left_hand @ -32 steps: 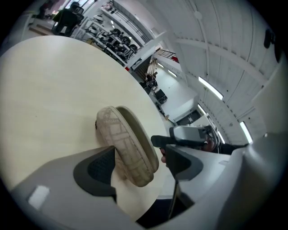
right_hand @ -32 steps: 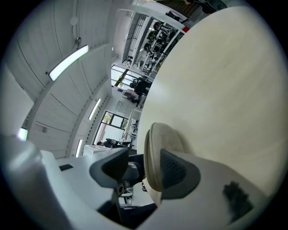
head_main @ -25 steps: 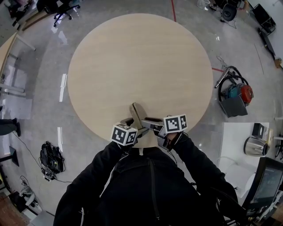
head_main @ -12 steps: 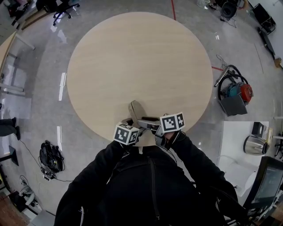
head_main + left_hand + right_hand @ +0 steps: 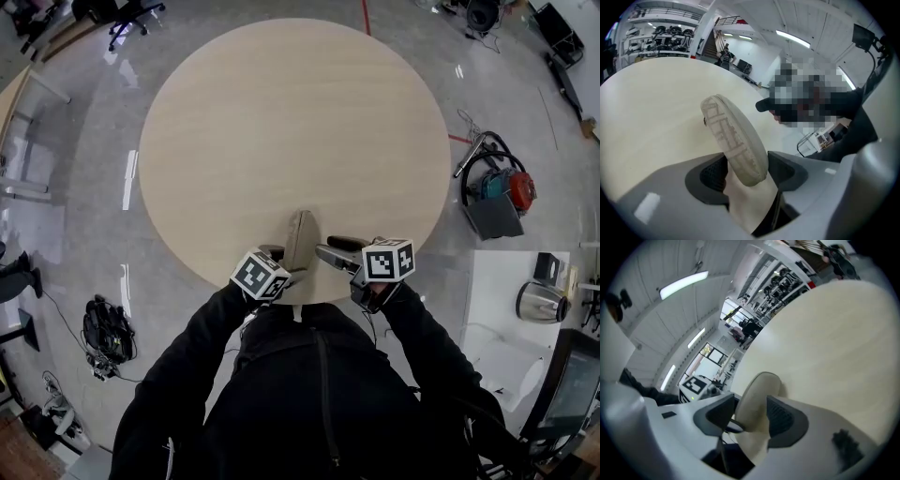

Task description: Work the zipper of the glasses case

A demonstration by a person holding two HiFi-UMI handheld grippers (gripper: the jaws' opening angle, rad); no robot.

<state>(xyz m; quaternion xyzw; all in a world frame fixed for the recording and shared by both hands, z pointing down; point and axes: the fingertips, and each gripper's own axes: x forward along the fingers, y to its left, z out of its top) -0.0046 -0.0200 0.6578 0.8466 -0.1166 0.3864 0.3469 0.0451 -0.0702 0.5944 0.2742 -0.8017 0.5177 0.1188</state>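
Observation:
The beige woven glasses case [image 5: 301, 236] stands on its edge near the front rim of the round wooden table [image 5: 291, 122]. My left gripper [image 5: 284, 262] is at the case's near end. In the left gripper view its jaws are closing, with the rounded end of the case [image 5: 733, 136] between the pads, which touch it on both sides. My right gripper [image 5: 323, 250] comes in from the right. In the right gripper view the case [image 5: 757, 399] fills the gap between its pads. A dark loop [image 5: 732, 427] shows low beside its left pad.
The person's dark sleeves and body cover the table's near edge. On the floor to the right lies a vacuum cleaner [image 5: 497, 192]. A kettle [image 5: 539, 307] stands on a white side table [image 5: 506, 291]. A cable bundle [image 5: 103, 333] lies on the floor at left.
The case has swung from leaning left to nearly straight and shifted a little right. The right gripper moved right with it. The left gripper's jaws have come in around the case's near end.

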